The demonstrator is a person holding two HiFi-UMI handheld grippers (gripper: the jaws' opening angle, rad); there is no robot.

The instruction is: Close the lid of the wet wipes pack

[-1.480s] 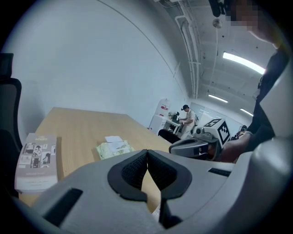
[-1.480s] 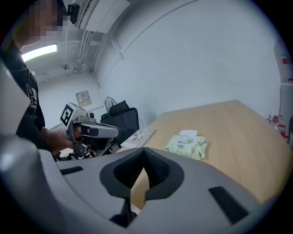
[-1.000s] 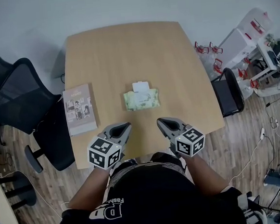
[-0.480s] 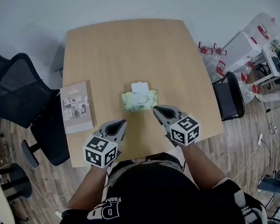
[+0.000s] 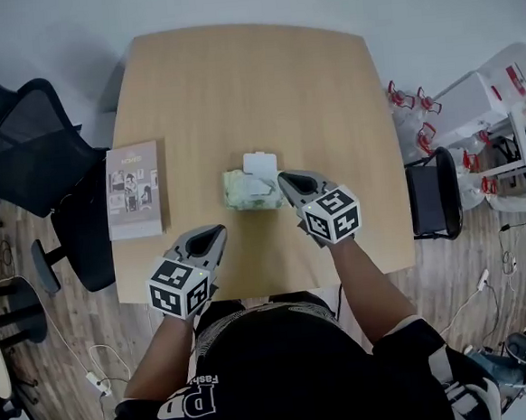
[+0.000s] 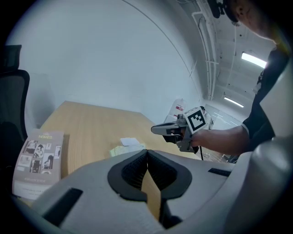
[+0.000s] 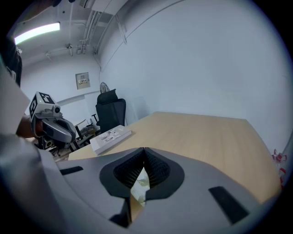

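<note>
Reaching forward over the near edge of a pale wooden table (image 5: 235,80), the person's two forearms each end in a hand-held gripper that points away and slightly down. The left gripper (image 5: 217,231) sits back near the table's near edge, well short of the wet wipes pack (image 5: 248,192). Its jaws are pressed together with nothing between them. The right gripper (image 5: 284,179) is further forward, its tip at the pack's right end, and its jaws are also together and empty.

The pack lies near the middle of the table, with its white lid (image 5: 260,162) flipped open toward the far side. A book (image 5: 134,189) lies by the table's left edge, next to a black office chair (image 5: 23,160).

Only the left gripper view gives a side-on look: the right gripper appears raised above the tabletop, just to the right of the pack. In the right gripper view the pack is only a green sliver in the gap beneath its closed jaws.
</note>
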